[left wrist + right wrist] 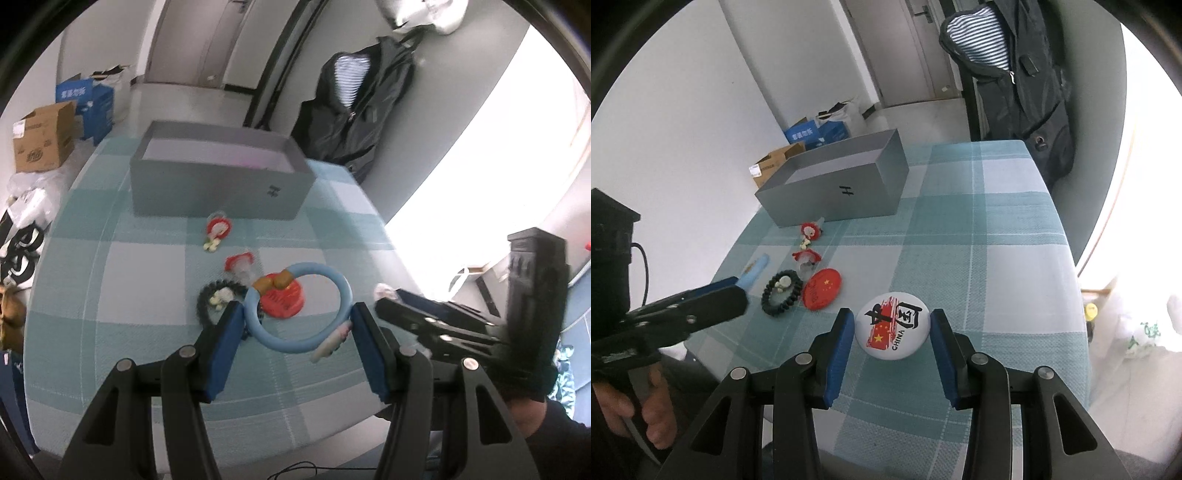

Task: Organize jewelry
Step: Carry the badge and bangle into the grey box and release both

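Observation:
My left gripper (297, 312) is shut on a light blue bangle (343, 291) with brown beads, held above the table. It also shows in the right wrist view (755, 275). My right gripper (893, 326) has its jaws either side of a white "CHINA" badge (892, 330), pads touching its edges. A red badge (823, 288), a black bead bracelet (781, 288) and two red-and-white charms (807, 256) (810, 230) lie on the checked cloth. An open grey box (842, 184) stands behind them.
The table (997, 236) has a teal and white checked cloth; its edges fall away left and right. Cardboard and blue boxes (44, 136) sit on the floor beyond. A dark jacket (1027, 81) hangs behind the table.

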Demonstrator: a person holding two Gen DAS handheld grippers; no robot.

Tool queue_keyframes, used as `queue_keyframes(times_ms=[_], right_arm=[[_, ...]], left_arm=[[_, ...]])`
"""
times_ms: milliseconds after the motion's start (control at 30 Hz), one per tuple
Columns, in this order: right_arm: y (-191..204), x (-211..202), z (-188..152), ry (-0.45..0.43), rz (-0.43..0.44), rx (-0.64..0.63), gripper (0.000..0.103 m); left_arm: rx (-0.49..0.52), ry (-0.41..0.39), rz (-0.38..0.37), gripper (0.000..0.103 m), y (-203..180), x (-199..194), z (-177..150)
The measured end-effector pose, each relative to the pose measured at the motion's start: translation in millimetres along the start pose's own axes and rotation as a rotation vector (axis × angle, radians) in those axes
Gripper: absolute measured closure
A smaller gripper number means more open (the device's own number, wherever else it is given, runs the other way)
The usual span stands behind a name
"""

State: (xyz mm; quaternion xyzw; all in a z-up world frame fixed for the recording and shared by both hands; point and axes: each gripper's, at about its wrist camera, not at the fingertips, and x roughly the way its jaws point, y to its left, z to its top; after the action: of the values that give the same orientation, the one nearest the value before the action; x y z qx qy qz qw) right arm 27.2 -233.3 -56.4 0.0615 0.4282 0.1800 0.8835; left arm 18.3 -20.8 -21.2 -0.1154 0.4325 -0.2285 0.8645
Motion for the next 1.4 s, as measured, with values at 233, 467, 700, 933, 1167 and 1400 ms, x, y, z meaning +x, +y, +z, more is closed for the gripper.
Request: queue_keyframes(times_ms=[233,467,700,933,1167,1400], right_arm=[[3.9,-0.7,3.3,-0.011,0.017,0.006,0.062],[6.8,-10.7,22.3,-0.049,0.085,0.058,0.062],[24.2,-11.8,76.6,-0.094,0.129,0.004,0.062],[40.7,14.5,133.2,-0.081,0.139,-0.079,0.062],[50.2,49.5,178.1,-0.117,0.200,-0.062,0.062],[47.4,91.4,180.6,-0.065,0.242,-0.056,0.062]], left_arm=[[0.023,-0.024,0.039,0.049,0.8,-2.0,6.1],[0.068,-0.053,0.121,0.049,6.8,-4.5,22.6],[0.059,-0.100,0.182,0.049,21.2,-6.4,68.4],[0.078,-0.109,0.234,0.049,42.9,11.1,109.2],[0.028,-0.109,0.185,0.049,70.4,25.2,125.1],[-0.004,-0.028,0.113,0.049,87.5,43.2,124.0]])
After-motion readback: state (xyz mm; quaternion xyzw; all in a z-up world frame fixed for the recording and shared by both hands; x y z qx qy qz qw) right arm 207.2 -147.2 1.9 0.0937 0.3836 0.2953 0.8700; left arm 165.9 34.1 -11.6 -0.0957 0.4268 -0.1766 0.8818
